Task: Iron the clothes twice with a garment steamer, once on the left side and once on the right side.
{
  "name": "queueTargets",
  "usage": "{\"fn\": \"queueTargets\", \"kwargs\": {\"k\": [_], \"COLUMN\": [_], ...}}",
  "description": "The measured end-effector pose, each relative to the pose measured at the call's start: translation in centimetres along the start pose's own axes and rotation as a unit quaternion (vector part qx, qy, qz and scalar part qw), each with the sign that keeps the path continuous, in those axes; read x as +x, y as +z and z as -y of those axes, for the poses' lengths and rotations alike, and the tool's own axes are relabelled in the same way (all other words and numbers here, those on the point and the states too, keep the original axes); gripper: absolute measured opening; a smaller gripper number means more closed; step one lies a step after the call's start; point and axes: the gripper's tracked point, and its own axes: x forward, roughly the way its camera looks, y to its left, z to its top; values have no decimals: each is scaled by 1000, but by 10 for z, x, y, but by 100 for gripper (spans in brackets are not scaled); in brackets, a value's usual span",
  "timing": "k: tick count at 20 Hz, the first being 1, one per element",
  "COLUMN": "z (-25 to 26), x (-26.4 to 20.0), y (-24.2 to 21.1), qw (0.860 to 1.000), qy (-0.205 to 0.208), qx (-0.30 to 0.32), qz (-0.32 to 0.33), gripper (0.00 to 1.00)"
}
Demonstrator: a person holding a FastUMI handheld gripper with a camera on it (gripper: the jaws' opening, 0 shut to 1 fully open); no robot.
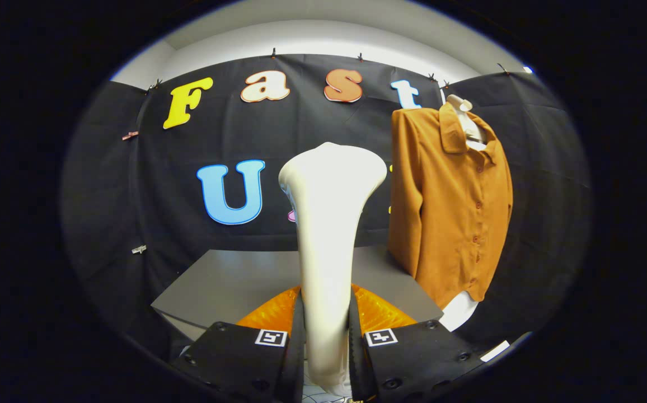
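gripper (326, 336) clamped on steamer (329, 224) handle, both fingers pressing | steamer upright between fingers, head up | shirt (452, 207) hangs on mannequin, beyond and right | table (234, 280) behind

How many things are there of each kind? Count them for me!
Garment steamer, held between the gripper fingers: 1
Brown shirt on a stand: 1
Grey table: 1
Total: 3

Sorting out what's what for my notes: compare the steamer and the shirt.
The steamer is cream and smooth, clamped between the gripper's fingers; the shirt is rust-brown cloth, hanging on a form beyond them, untouched. The steamer stands nearer, the shirt off to its side. Both are upright.
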Motion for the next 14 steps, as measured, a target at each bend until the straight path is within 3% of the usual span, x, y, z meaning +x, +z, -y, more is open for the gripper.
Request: {"fn": "queueTargets", "kwargs": {"k": [8, 14], "z": [109, 186], "x": [-27, 10], "y": [19, 24], "qw": [996, 997], "qy": [-81, -66], "qx": [23, 35], "qz": [28, 20], "gripper": [36, 36]}}
